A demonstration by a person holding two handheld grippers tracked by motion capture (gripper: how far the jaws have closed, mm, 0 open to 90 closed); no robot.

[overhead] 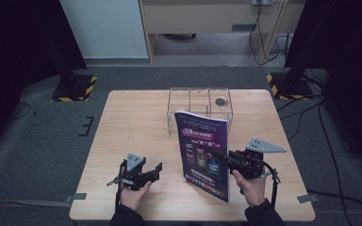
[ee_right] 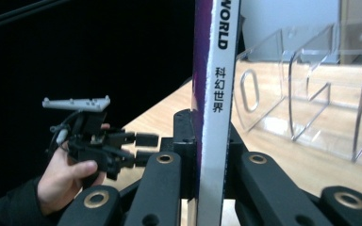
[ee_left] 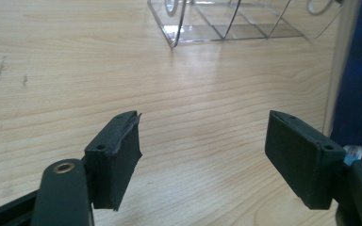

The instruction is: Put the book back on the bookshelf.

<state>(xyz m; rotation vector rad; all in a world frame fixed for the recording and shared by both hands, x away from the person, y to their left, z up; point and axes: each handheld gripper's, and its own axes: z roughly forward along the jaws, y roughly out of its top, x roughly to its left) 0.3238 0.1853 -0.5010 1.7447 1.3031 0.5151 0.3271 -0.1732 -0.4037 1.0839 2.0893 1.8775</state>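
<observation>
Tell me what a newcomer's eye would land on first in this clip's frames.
The purple-covered magazine with a white spine stands upright on edge near the middle of the light wooden table, clamped by the right gripper. Just behind it sits a clear acrylic divided rack. The left gripper is open over bare tabletop, left of the magazine.

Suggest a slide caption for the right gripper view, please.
Right gripper clamps an upright magazine by its spine.
</observation>
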